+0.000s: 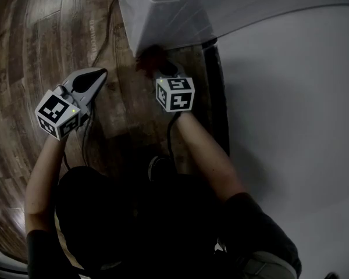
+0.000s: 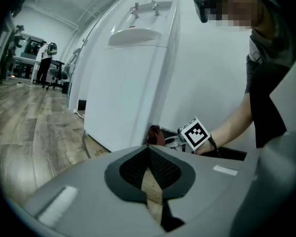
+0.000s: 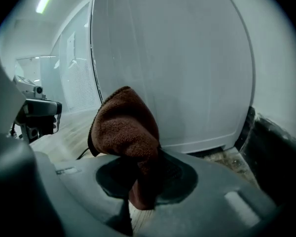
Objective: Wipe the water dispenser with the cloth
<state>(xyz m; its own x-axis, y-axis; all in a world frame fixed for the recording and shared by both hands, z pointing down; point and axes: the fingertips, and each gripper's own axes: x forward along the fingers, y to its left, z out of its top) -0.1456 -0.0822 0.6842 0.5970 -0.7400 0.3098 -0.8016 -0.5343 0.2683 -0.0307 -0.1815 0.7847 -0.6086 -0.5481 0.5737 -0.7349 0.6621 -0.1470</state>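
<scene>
Right hand-held gripper (image 3: pixel 143 179) clenched on brown cloth (image 3: pixel 126 125). Cloth bunched, standing up out of jaws, centre-left of right gripper view. White water dispenser (image 3: pixel 177 68) fills frame behind cloth. In head view cloth sits upper centre, at dispenser's lower corner, just above wood floor (image 1: pixel 41 34); actual contact with panel not certain. Left hand-held gripper (image 1: pixel 92 81) at left of head view, jaws closed together with nothing between them, held apart from dispenser, over floor. Dispenser taps and drip tray at top centre of left gripper view.
</scene>
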